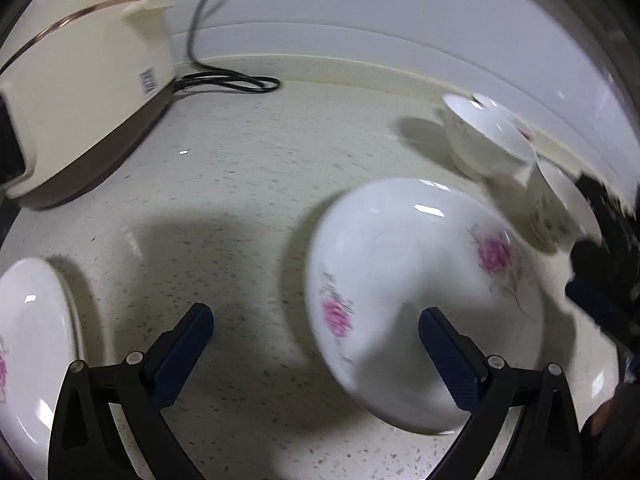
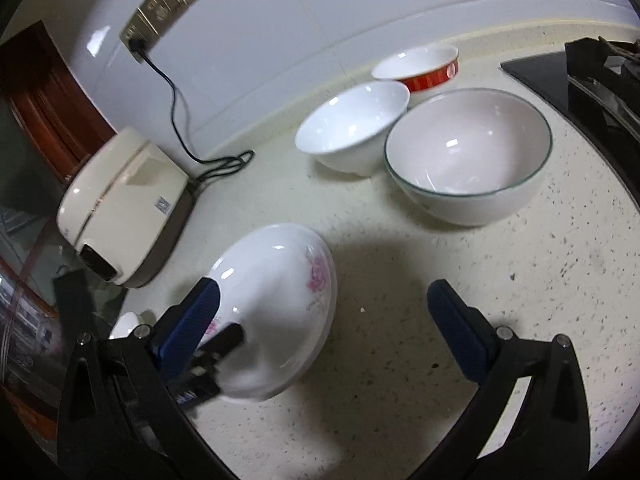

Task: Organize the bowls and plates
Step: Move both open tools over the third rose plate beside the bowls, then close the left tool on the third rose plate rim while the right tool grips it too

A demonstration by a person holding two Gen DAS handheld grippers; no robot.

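The left claw is spread wide with nothing pinched. Its right finger hangs over the near edge of a flowered plate, and its left finger hangs over the bare counter. This plate lies flat in the middle of the counter.

The left view alone shows a second flowered plate at the far left edge, well apart from the first. It shows only two bowls, blurred, at the far right by the wall.

The right claw is spread as wide as it goes — nothing between its fingers. Its view shows the same middle plate at near left, with the left claw's finger over it. Only this view shows all three bowls clearly: a white bowl, a big bowl just beside it, and a red bowl behind them. It also shows the stove on the far right.

Both views show the rice cooker at the left — its cord runs up to a wall socket seen only from the right.
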